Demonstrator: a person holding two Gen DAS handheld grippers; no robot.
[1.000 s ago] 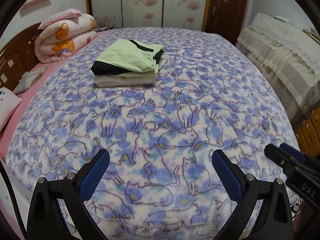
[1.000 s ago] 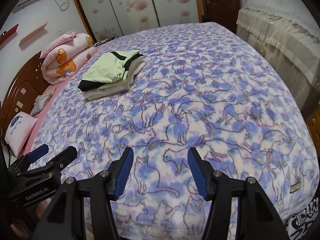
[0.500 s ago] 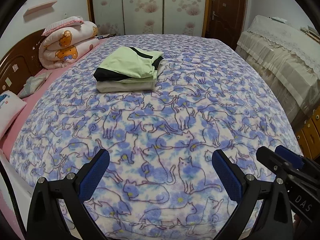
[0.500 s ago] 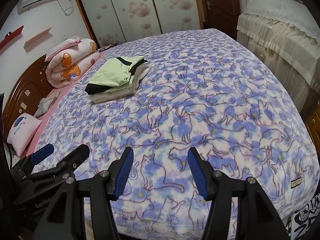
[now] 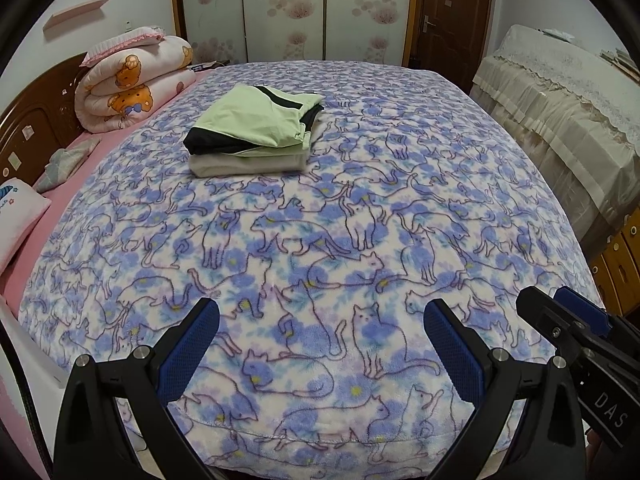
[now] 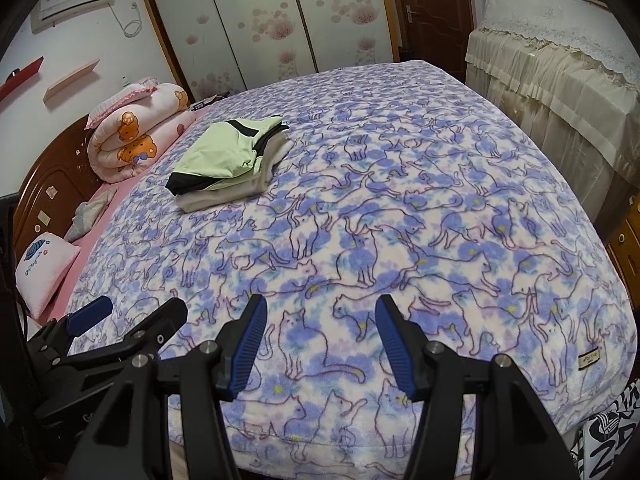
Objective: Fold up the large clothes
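Both claws, your left gripper [image 5: 322, 326] and right gripper [image 6: 320, 324], hang released and empty over the blanket [image 5: 360, 240]. Little has shifted lately; the folded clothes [image 5: 256, 130] sit stacked near the quilt [image 5: 136, 80], suggesting this fold is finished.

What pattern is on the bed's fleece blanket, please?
Purple outlined cats over blue flowers on the fleece blanket; left wrist view.
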